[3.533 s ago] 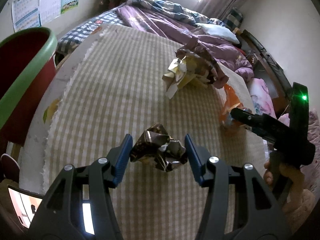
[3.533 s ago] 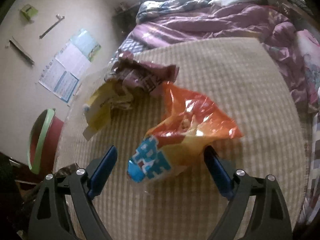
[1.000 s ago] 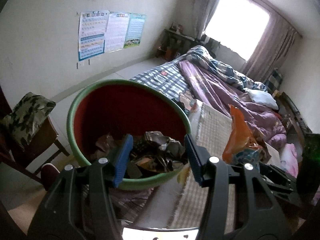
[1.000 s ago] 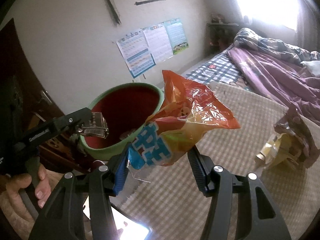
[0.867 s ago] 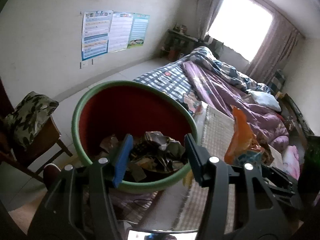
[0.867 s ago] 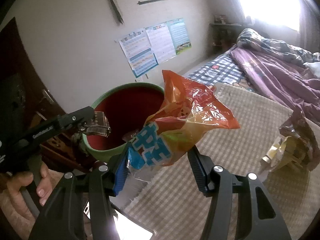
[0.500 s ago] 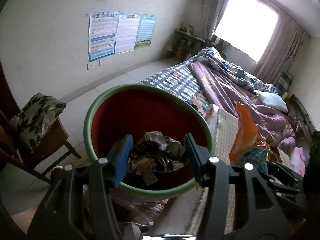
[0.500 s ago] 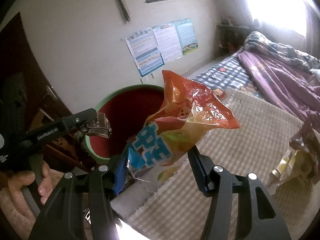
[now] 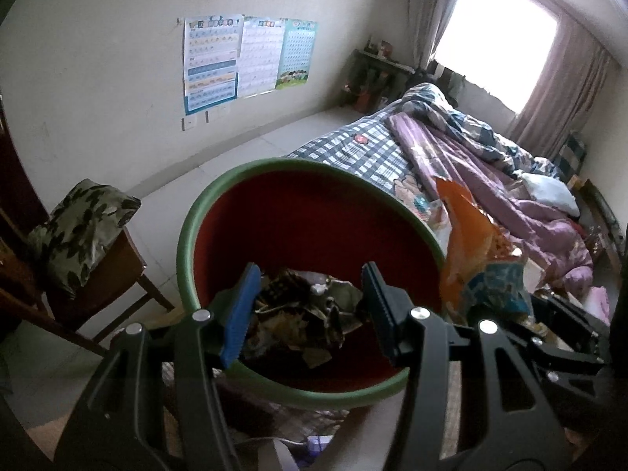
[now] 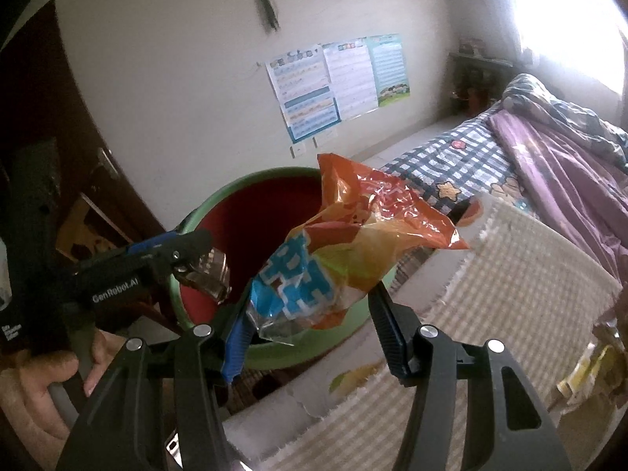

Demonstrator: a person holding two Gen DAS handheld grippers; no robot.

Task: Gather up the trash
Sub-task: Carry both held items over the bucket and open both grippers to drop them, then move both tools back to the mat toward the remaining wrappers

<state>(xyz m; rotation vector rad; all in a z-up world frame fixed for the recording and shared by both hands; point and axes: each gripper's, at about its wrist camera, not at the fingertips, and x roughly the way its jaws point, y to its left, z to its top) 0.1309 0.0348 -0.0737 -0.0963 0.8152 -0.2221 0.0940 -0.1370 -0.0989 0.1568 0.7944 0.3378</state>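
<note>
While I hold both grippers over the bin (image 9: 188, 235), the only writing I can read plainly is "GenRobot.AI" in white on the side of my left gripper (image 10: 204, 263), seen from the right wrist camera; smaller white letters lower on its body are too blurred to make out. Three wall charts (image 9: 247, 59) hang side by side on the pale wall, full of coloured rows and grids whose print is too small to read. Big blocky white characters on a blue patch mark the snack bag (image 10: 353, 251), but I cannot tell what they spell.

My right gripper (image 10: 310, 325) is clenched on that bag: an orange, crinkled, glossy plastic pouch with a yellowish middle and a blue lower end, its torn top standing up. It hangs in the air just beside the bin's rim, between the bin and the checked mat (image 10: 510, 274) on the bed.

My left gripper (image 9: 310, 310) grasps a crumpled wrapper (image 9: 298, 314), dark brown with silvery, foil-like creases, bunched into a wad between the blue pads (image 9: 239, 314). It sits right over the mouth of the bin, which is red inside with a green rim. My left hand (image 10: 43, 376) wraps the gripper's handle.
</note>
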